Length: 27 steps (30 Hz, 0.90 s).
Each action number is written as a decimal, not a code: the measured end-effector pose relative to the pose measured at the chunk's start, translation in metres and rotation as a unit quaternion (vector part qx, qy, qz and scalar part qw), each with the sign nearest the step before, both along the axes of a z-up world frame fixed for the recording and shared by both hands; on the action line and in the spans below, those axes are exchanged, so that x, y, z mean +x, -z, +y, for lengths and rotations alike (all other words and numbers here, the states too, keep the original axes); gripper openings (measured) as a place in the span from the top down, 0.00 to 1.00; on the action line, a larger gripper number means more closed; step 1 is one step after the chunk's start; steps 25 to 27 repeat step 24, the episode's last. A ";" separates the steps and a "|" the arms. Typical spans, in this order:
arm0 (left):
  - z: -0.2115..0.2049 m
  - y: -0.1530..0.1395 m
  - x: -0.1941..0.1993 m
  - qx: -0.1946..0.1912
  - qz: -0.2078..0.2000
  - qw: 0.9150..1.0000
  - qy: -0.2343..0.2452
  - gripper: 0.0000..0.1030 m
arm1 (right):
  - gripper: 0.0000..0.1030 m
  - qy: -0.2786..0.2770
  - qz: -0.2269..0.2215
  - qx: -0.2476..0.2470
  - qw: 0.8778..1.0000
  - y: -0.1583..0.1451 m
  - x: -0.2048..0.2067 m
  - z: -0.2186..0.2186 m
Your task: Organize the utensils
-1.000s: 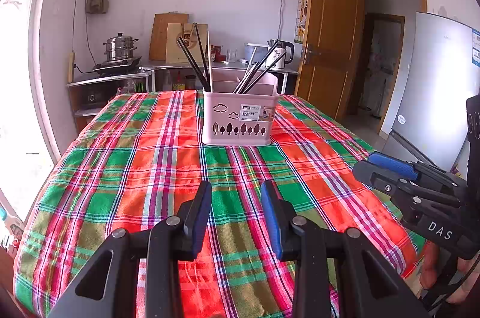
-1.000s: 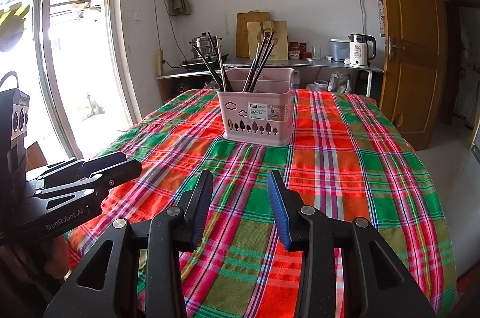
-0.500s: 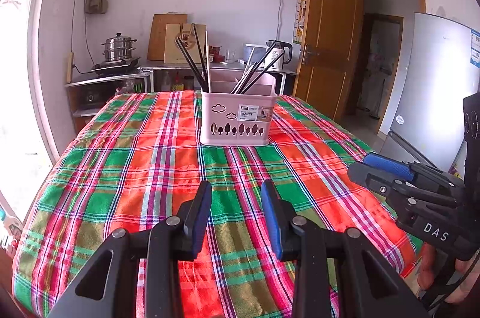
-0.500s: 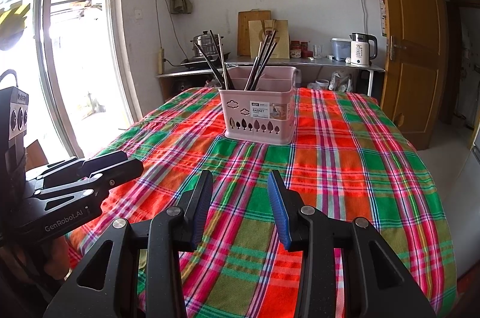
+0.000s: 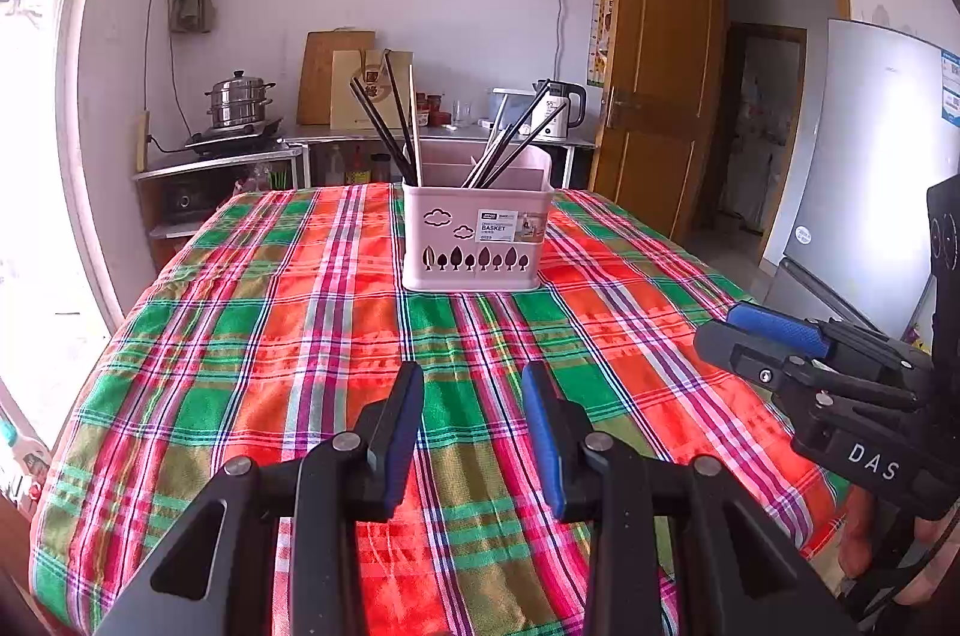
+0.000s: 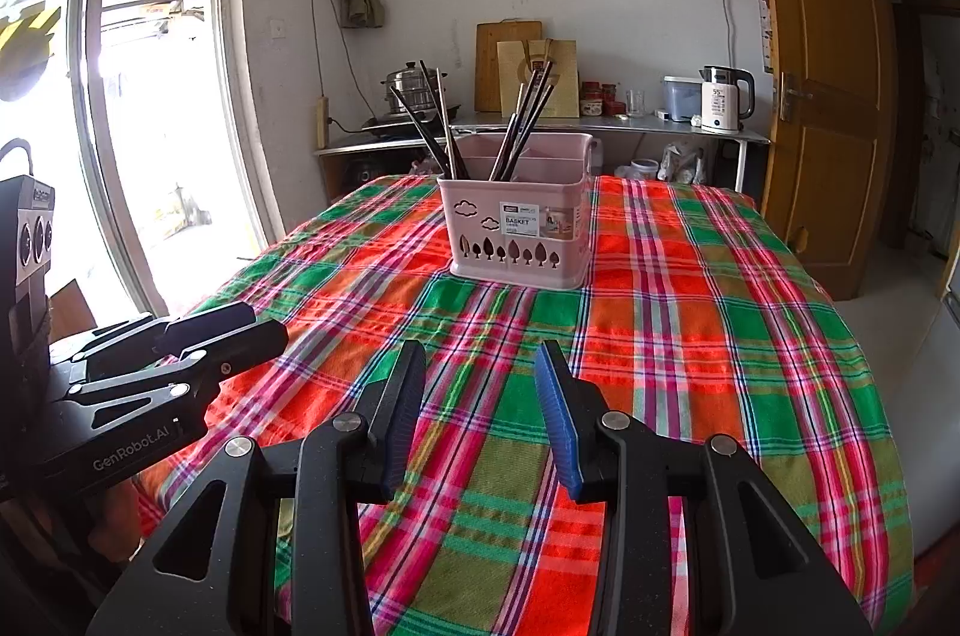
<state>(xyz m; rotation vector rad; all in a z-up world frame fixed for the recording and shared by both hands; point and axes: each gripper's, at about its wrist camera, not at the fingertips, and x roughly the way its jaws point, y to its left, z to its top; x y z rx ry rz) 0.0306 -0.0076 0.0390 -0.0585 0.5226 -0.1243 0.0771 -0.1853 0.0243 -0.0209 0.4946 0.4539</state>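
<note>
Two hand-held grippers hover side by side over the near edge of a plaid tablecloth (image 5: 252, 336). The left gripper (image 5: 472, 384) and the right gripper (image 6: 480, 366) each have jaws parted with nothing between them. Farther back, mid-table, stands a pink utensil basket (image 5: 477, 237). Dark chopsticks (image 5: 384, 129) lean upright in its compartments. Behind, a counter holds a steel pot (image 5: 239, 99) and a kettle (image 6: 726, 99).
</note>
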 end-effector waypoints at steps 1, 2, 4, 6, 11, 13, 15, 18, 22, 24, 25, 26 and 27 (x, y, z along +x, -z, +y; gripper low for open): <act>0.000 0.000 0.000 0.000 0.000 1.000 0.000 0.67 | 0.62 0.000 0.001 0.000 1.000 0.000 0.000 0.000; 0.000 0.001 0.001 0.000 0.002 1.000 0.001 0.67 | 0.62 0.000 0.001 0.000 1.000 0.000 0.001 0.000; 0.000 0.001 0.001 -0.004 0.003 1.000 0.004 0.67 | 0.62 0.000 0.001 0.000 1.000 0.000 0.001 -0.001; 0.001 0.002 0.001 -0.008 0.005 1.000 0.005 0.67 | 0.62 0.000 0.001 0.000 1.000 0.000 0.001 -0.001; 0.000 0.002 0.002 -0.006 0.002 1.000 0.007 0.67 | 0.62 -0.001 0.003 -0.001 1.000 0.000 0.001 -0.001; -0.001 0.004 0.003 -0.006 0.008 1.000 0.009 0.67 | 0.62 -0.002 0.004 -0.001 1.000 0.001 0.001 -0.001; -0.002 0.006 0.004 -0.007 0.010 1.000 0.010 0.67 | 0.62 -0.002 0.004 -0.001 1.000 0.001 0.002 -0.003; -0.002 0.006 0.003 -0.006 0.007 1.000 0.006 0.67 | 0.62 -0.002 0.004 0.001 1.000 0.001 0.002 -0.004; -0.001 0.005 0.001 -0.002 0.002 1.000 0.001 0.67 | 0.62 -0.002 0.003 0.000 1.000 0.000 0.001 -0.004; 0.000 0.005 0.000 0.001 0.002 1.000 -0.003 0.67 | 0.62 -0.002 0.002 -0.001 1.000 0.000 0.001 -0.003; 0.000 0.005 0.000 0.001 0.002 1.000 -0.003 0.67 | 0.62 -0.002 0.002 -0.001 1.000 0.000 0.001 -0.003; 0.000 0.005 0.000 0.001 0.002 1.000 -0.003 0.67 | 0.62 -0.002 0.002 -0.001 1.000 0.000 0.001 -0.003; 0.000 0.005 0.000 0.001 0.002 1.000 -0.003 0.67 | 0.62 -0.002 0.002 -0.001 1.000 0.000 0.001 -0.003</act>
